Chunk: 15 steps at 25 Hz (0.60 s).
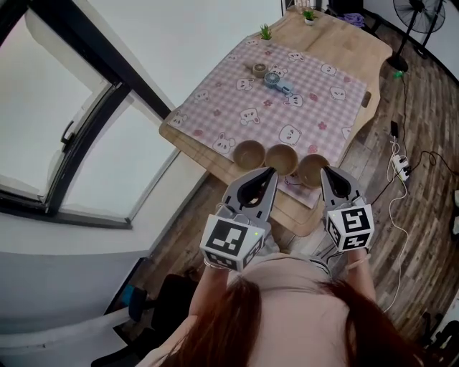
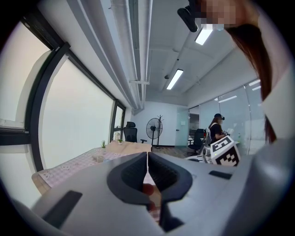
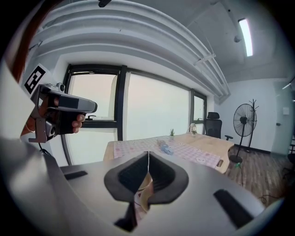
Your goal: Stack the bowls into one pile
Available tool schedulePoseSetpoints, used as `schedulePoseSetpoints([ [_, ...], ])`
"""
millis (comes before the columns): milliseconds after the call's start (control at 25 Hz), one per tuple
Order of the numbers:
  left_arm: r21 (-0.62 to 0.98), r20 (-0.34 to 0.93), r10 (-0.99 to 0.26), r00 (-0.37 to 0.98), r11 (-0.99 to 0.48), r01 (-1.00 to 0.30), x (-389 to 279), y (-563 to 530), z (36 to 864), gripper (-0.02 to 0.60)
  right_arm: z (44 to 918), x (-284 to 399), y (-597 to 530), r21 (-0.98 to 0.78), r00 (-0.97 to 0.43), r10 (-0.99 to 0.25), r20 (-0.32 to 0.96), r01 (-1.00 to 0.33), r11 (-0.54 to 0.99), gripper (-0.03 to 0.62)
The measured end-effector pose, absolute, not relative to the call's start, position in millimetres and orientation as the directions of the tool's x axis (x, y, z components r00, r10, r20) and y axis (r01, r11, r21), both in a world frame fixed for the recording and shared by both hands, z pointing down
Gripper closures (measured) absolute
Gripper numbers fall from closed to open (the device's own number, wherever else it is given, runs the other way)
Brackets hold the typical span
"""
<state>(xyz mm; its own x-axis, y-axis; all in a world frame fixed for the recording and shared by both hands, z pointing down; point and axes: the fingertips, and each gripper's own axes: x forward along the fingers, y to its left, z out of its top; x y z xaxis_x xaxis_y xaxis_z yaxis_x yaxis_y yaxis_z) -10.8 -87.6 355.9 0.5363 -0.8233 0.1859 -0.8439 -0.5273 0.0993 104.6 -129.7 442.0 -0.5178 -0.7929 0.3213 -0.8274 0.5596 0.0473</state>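
Observation:
Three brown bowls stand side by side at the near edge of the pink checked cloth (image 1: 301,115): the left bowl (image 1: 249,154), the middle bowl (image 1: 282,159) and the right bowl (image 1: 313,170). All three are empty and apart from each other. My left gripper (image 1: 270,173) is shut, empty, and hangs just short of the middle bowl. My right gripper (image 1: 327,172) is shut too, with its tips close to the right bowl's near rim. In the left gripper view the jaws (image 2: 147,156) meet with nothing between them. The right gripper view shows its jaws (image 3: 148,155) meeting the same way.
On the wooden table (image 1: 344,43) lie a tape roll (image 1: 259,69) and a blue object (image 1: 276,81) at mid-cloth, with small plants (image 1: 266,32) at the far end. A large window is at left. Cables (image 1: 398,168) and a fan (image 1: 418,14) are on the floor at right.

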Motion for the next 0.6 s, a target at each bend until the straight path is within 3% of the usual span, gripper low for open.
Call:
schedulePoseSetpoints([
  [480,0.13,0.183,-0.783,0.595,-0.581,-0.804,-15.0,-124.2,360.9,0.569,465.7,109.3,-156.7,0.056,-0.452,-0.806,0.382,-0.859,0.509,0.589],
  [600,0.133,0.186,-0.77,0.61,-0.596,-0.792,-13.2,-131.8,363.3,0.569,471.6,114.0,-161.8,0.054,-0.432,-0.811,0.395,-0.87,0.49,0.551],
])
